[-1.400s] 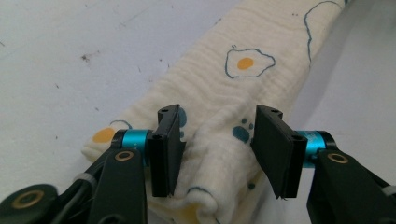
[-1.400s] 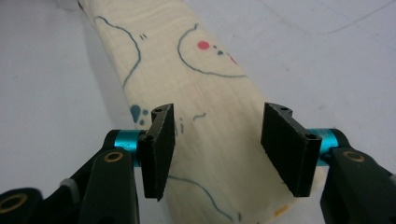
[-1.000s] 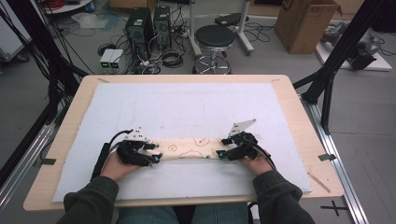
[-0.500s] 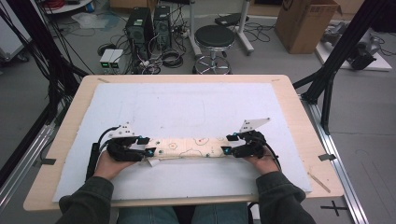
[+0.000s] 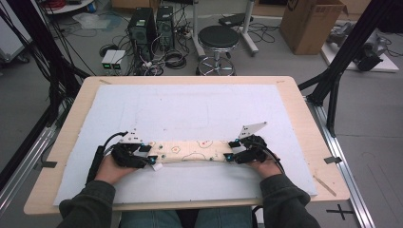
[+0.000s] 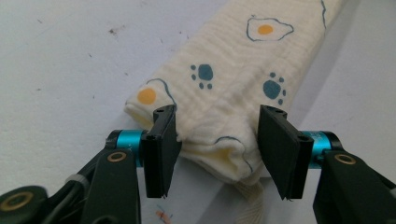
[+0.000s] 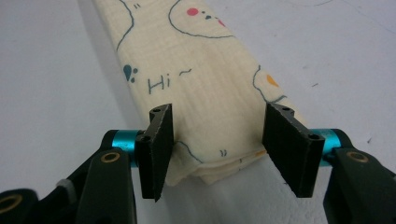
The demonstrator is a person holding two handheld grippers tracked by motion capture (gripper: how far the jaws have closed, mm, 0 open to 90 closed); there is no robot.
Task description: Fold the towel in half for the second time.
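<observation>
1. Pale wooden table (image 5: 304,118), covered by a white mat (image 5: 199,104).
2. Grey floor (image 5: 28,99) beyond, strewn with tangled cables (image 5: 166,59).
3. Two black computer towers (image 5: 152,23) standing behind the table.
4. Round black stool (image 5: 218,38) alongside.
5. Cardboard box (image 5: 309,23) at far right.
6. Black frame struts (image 5: 337,80) flanking both sides, possibly a camera rig.

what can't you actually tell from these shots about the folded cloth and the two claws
- Folded cloth, high view: both ends are covered by the left claw and right claw, and its print is too small to read.
- Left gripper view: the cloth's near end runs behind the jaws; whether the pads press it is unclear.
- Right gripper view: the cloth's underside lies against the white mat; grip is likewise unclear.
</observation>
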